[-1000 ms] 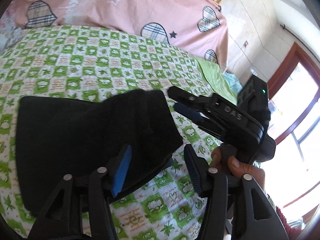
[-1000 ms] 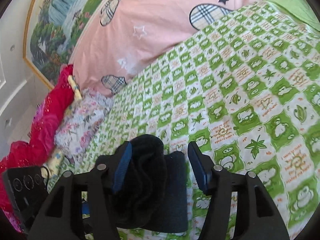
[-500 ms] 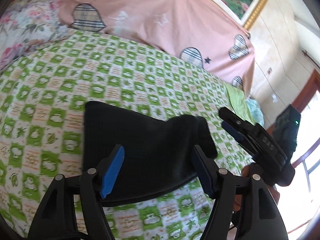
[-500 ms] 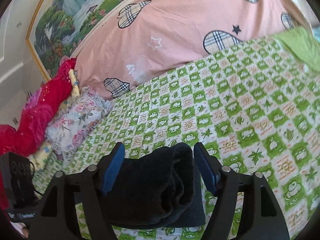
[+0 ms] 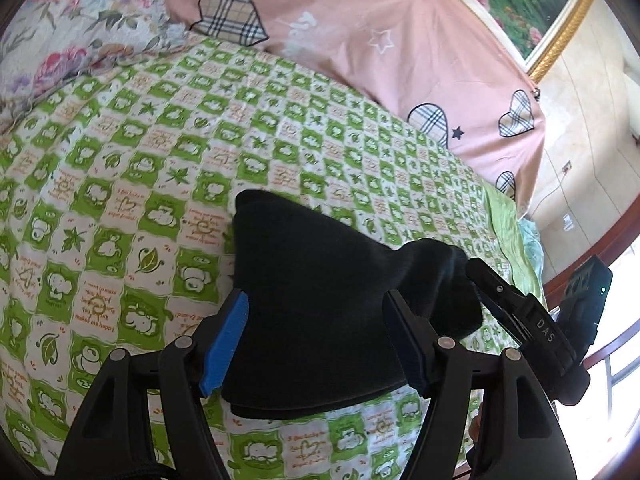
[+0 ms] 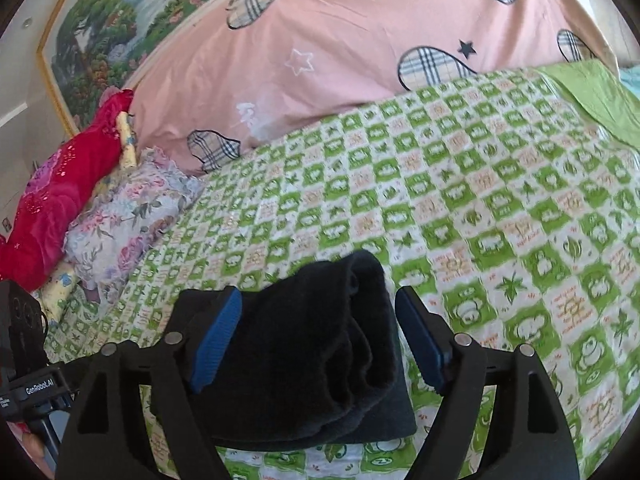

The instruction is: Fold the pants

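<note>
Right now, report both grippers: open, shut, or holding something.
Left gripper: open, astride the black pants, gripping nothing.
Right gripper: open, astride the pants' bunched end, gripping nothing.

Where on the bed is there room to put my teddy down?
Bare checked sheet lies between the black pants and the pink quilt, and right of the pants. It is crowded by the floral pillow and red cloth.

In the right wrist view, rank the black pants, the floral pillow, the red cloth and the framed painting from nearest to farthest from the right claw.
1. Black pants: folded, lying between the open fingers of the right claw.
2. Floral pillow: left, at the bed's edge.
3. Red cloth: further left, behind the pillow.
4. Framed painting: upper left, on the wall.
</note>
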